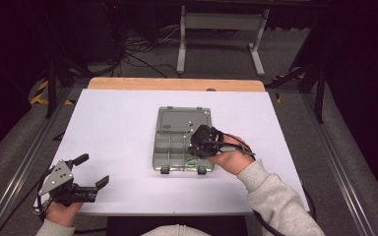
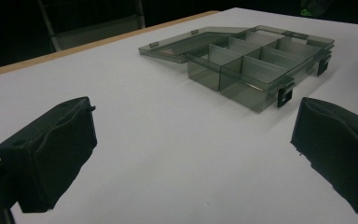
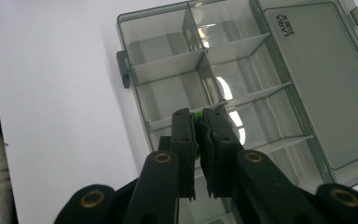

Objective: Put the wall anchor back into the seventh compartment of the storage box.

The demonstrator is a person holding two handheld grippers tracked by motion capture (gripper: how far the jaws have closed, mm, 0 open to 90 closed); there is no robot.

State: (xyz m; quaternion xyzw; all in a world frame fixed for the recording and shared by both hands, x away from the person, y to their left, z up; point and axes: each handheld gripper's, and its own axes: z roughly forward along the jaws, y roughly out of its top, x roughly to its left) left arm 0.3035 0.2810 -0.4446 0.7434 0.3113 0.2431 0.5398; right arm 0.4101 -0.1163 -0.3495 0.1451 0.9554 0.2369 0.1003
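A smoky grey, see-through organiser box lies open near the middle of the white tabletop, its flat lid folded back on the far side and lying level with the tray. Thin clear walls cut the tray into a grid of small compartments, and two dark latches hang from its near edge; the right gripper view shows a small line of black print in one corner of the lid. The right tool hovers over the box's right half, just above the compartments, its jaws pressed close together on a small bright green piece, of which just a sliver shows between the pads, so its shape is hard to make out. In the high view a few more green bits lie in a near compartment, close beside that hand. The left tool rests well apart from the box at the tabletop's near left corner, its jaws spread wide with nothing between them, pointing across the white surface toward the box.
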